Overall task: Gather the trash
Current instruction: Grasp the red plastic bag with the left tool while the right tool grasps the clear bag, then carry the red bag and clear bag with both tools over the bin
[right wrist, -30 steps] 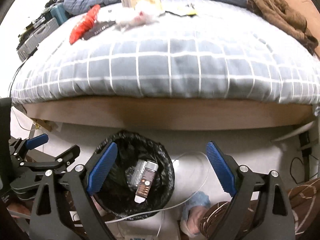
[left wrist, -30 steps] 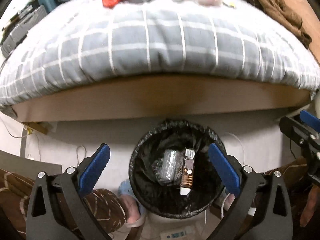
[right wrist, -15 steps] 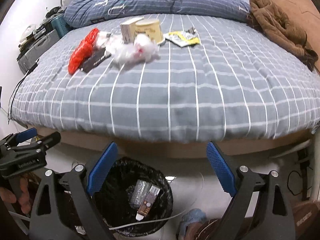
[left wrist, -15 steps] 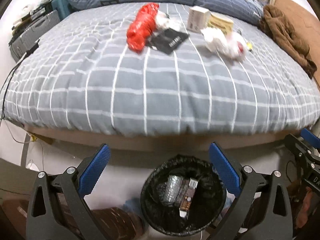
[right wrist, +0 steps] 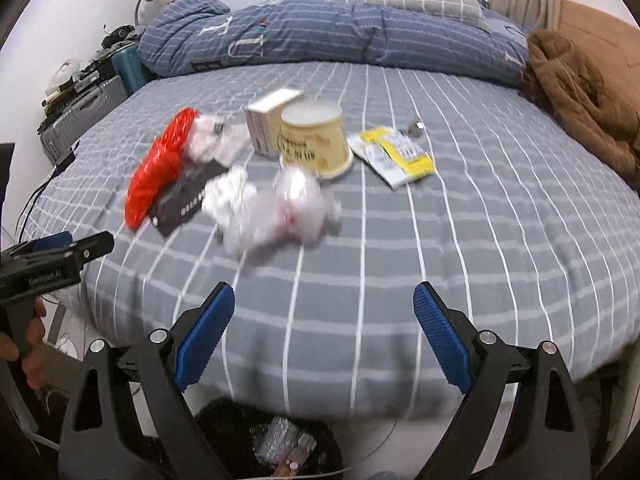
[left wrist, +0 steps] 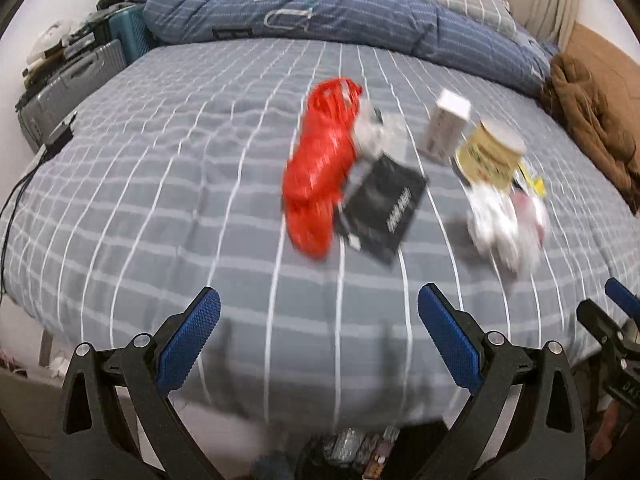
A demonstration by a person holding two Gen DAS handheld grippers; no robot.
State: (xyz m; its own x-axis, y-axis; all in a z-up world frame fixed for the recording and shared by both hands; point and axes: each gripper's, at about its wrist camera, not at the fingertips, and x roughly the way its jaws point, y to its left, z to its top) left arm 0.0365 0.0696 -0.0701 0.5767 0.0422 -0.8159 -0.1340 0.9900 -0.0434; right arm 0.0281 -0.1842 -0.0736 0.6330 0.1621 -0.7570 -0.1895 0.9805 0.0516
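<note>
Trash lies on the grey checked bed (left wrist: 160, 184): a red mesh bag (left wrist: 320, 164), a black packet (left wrist: 380, 208), a white box (left wrist: 446, 128), a yellow paper cup (left wrist: 490, 156) and crumpled white plastic (left wrist: 506, 224). The right wrist view shows the red bag (right wrist: 160, 168), black packet (right wrist: 184, 200), box (right wrist: 268, 124), cup (right wrist: 314, 140), white plastic (right wrist: 272, 212) and a yellow wrapper (right wrist: 394, 154). My left gripper (left wrist: 318, 340) and right gripper (right wrist: 320, 336) are both open and empty, above the bed's near edge. A black-lined bin (right wrist: 276, 444) with trash sits below.
A blue duvet (right wrist: 320, 36) lies across the far side of the bed. A brown garment (right wrist: 580, 92) lies at the right. Suitcases (left wrist: 68, 84) and clutter stand at the left. The left gripper (right wrist: 52, 264) shows at the left of the right wrist view.
Both grippers have risen from over the bin and tilted up toward the bed top. The bin has dropped to the bottom edge of both views. Both stay open.
</note>
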